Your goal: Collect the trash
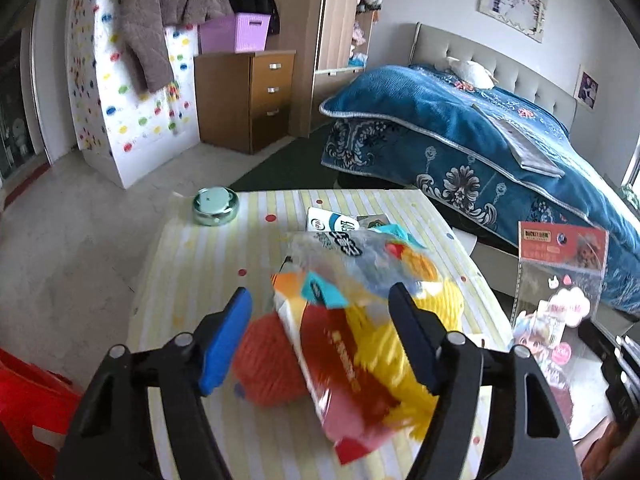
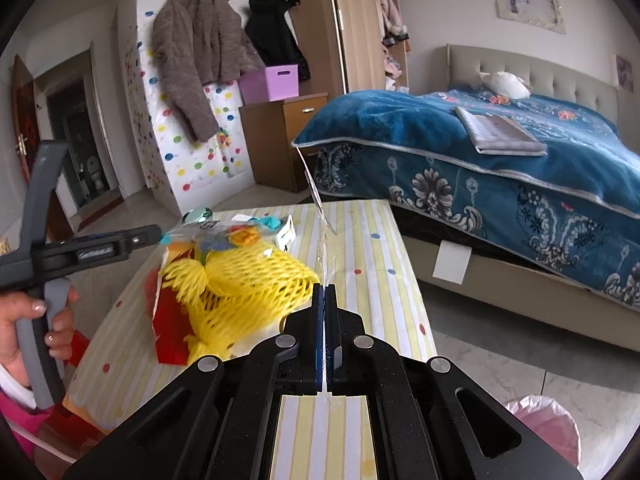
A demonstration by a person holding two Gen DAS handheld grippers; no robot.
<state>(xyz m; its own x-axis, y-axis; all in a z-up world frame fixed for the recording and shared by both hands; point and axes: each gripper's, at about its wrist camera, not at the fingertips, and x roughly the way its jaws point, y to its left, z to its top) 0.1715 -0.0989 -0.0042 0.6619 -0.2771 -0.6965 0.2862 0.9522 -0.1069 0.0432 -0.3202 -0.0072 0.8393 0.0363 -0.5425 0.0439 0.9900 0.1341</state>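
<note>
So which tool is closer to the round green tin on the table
Left. The left tool hovers open over the pile of wrappers, with the round green tin ahead of it. The right tool, shut on a clear packet, sits farther off.

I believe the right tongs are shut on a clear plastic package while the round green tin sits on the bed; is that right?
Not quite: the round green tin sits on the striped table, as the left wrist view shows. The right tongs are indeed shut on the clear plastic package.

A clear toy packet [image 1: 560, 280] is showing an orange header strip with a yellow label reading "DUCKY", the rest being too blurred. Print on the snack wrapper [image 1: 340, 360] and small carton [image 1: 324, 222] is staying illegible.
</note>
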